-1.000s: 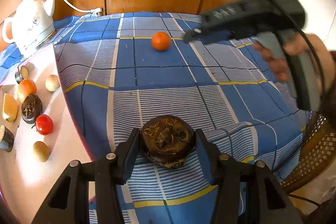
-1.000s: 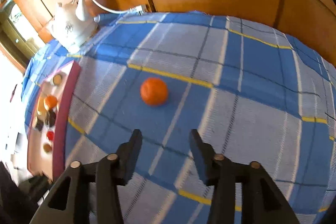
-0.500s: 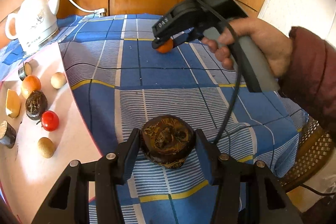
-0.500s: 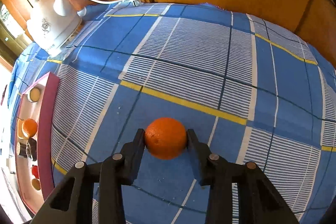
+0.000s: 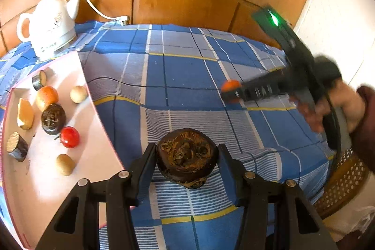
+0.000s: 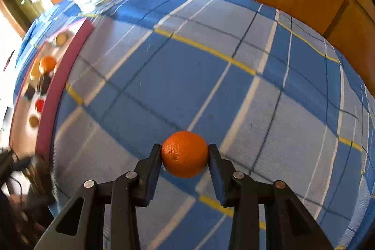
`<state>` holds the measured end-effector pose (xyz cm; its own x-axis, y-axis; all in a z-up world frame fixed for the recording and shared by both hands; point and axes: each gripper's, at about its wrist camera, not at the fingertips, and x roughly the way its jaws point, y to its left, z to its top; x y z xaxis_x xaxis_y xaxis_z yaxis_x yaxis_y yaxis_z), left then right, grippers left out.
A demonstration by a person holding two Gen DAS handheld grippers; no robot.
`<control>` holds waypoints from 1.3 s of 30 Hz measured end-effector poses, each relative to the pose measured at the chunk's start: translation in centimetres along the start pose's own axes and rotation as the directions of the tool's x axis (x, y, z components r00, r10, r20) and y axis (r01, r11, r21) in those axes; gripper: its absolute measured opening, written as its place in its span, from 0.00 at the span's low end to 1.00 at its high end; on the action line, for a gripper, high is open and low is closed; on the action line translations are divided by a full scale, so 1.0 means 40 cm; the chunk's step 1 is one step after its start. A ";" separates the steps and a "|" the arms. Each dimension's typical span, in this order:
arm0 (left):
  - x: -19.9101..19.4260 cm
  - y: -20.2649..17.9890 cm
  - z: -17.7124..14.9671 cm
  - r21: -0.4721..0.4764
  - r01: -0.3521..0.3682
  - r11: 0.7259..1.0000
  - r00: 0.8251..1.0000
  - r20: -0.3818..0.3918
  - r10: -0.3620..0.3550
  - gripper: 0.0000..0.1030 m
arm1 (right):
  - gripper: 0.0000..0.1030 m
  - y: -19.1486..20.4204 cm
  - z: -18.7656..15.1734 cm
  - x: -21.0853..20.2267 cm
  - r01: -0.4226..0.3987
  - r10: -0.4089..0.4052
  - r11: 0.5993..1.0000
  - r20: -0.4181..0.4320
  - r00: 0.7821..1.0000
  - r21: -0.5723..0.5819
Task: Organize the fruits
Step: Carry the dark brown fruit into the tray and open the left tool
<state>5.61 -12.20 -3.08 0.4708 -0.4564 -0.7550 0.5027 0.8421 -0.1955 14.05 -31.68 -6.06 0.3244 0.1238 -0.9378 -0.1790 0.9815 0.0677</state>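
Your right gripper holds the orange between its fingers, both pads pressed on its sides. It is round, with dimpled peel, so it has no long axis to speak of. It sits above the blue checked cloth on the counter. Your left gripper is clamped on a dark brown fruit, squat and rounded, its rough fibrous top facing the camera, over the cloth near the tray's edge. To the left lies the pale pink tray, holding a red tomato, another orange, a second dark fruit, tan round fruits and cut pieces. A white glossy kettle stands behind the tray, against wooden panelling.
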 end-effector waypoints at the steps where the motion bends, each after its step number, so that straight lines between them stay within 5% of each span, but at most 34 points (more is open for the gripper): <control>1: -0.005 0.002 0.004 -0.004 -0.005 1.000 1.000 0.005 0.005 0.51 | 0.38 -0.001 -0.016 0.004 0.010 -0.010 1.000 0.002 1.000 -0.005; 13: -0.083 0.021 0.022 -0.037 -0.122 0.992 0.990 0.067 0.125 0.51 | 0.38 -0.002 -0.022 -0.007 0.035 -0.034 0.999 0.047 0.998 -0.004; 31: -0.106 0.077 0.011 -0.107 -0.108 0.988 0.991 0.067 0.116 0.51 | 0.38 -0.003 -0.021 -0.010 0.041 -0.041 0.999 0.054 0.998 -0.006; 39: -0.189 0.260 -0.028 -0.306 -0.190 0.933 0.972 0.073 0.222 0.51 | 0.38 0.004 -0.019 -0.008 0.059 -0.057 0.998 0.056 0.997 -0.032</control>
<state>6.47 0.35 -0.09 0.6226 -0.2777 -0.7316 0.1572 0.9603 -0.2306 13.22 -31.66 -6.00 0.3855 0.0756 -0.9196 -0.1891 0.9820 0.0015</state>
